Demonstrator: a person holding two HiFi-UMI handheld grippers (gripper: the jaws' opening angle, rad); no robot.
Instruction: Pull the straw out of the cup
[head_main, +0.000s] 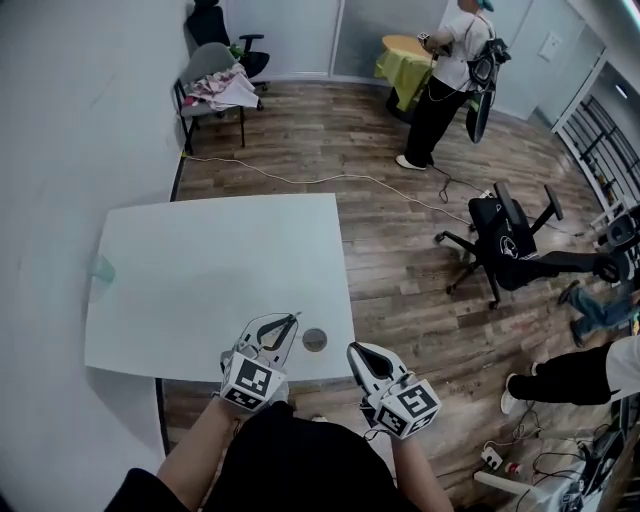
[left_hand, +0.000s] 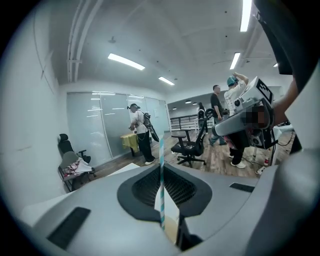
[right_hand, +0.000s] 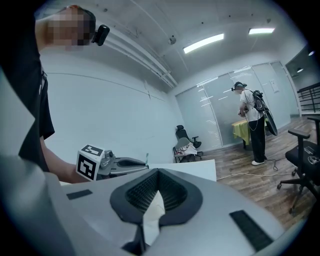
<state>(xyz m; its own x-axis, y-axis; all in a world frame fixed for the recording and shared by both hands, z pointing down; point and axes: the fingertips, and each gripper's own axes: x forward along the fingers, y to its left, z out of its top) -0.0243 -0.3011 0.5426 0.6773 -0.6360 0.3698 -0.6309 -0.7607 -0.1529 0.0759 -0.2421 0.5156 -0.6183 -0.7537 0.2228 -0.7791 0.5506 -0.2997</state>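
Note:
A teal-and-white striped straw stands upright between the jaws of my left gripper, which is shut on it. In the right gripper view the straw's tip pokes up from the left gripper's nose. From the head view, the left gripper hovers over the near edge of the white table. My right gripper is beside it, just off the table's near right corner, shut with nothing in it. A small translucent greenish thing, perhaps the cup, sits at the table's left edge.
A round grey disc is set in the tabletop near the grippers. A black office chair stands on the wood floor to the right. A person stands by a yellow-draped table at the back; a cluttered chair is by the wall.

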